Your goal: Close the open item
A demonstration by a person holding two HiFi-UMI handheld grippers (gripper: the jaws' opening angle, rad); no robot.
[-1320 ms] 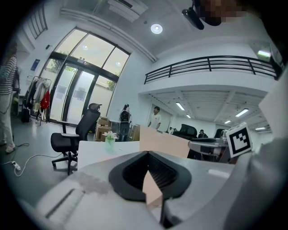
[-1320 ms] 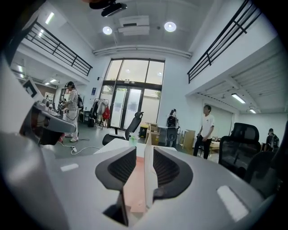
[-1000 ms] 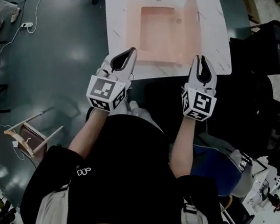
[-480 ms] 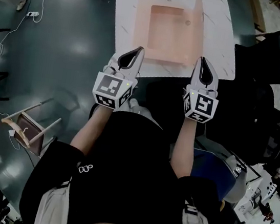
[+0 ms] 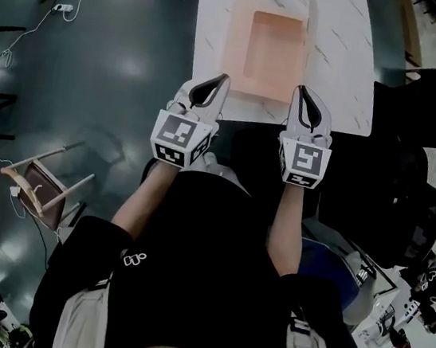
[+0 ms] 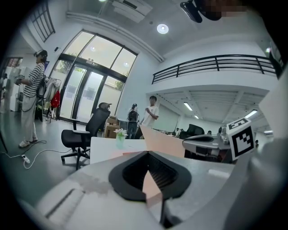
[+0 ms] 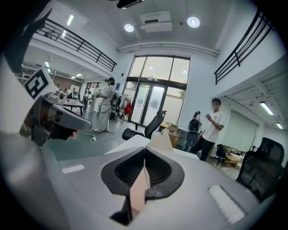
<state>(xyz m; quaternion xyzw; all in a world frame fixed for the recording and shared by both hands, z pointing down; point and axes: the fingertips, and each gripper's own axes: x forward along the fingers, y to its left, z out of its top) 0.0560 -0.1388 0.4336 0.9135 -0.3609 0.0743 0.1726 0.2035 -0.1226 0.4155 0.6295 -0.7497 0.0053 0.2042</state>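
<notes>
The right gripper (image 5: 303, 90) is sitting clenched with nothing between its jaws, which have just been closing; its own view shows the tips meeting on empty air. The left gripper (image 5: 221, 78) is pinched shut and empty too. Both are hovering side by side at the near edge of the white marble-patterned table (image 5: 341, 74).

Straight ahead of them, and lying between their two lines, the shallow salmon-pink rectangular box (image 5: 275, 50) is resting open on the table, its long axis running away from the person. Its flat pink lid (image 6: 163, 141) is standing upright along the box's right-hand long side.

From where I'm standing, that is what the move is hinging on: the lid is rising just beyond the right gripper's tips, so the right hand looks the nearer one, and the lid will likely need tipping leftward, down over the tray, toward the left gripper's side.
</notes>
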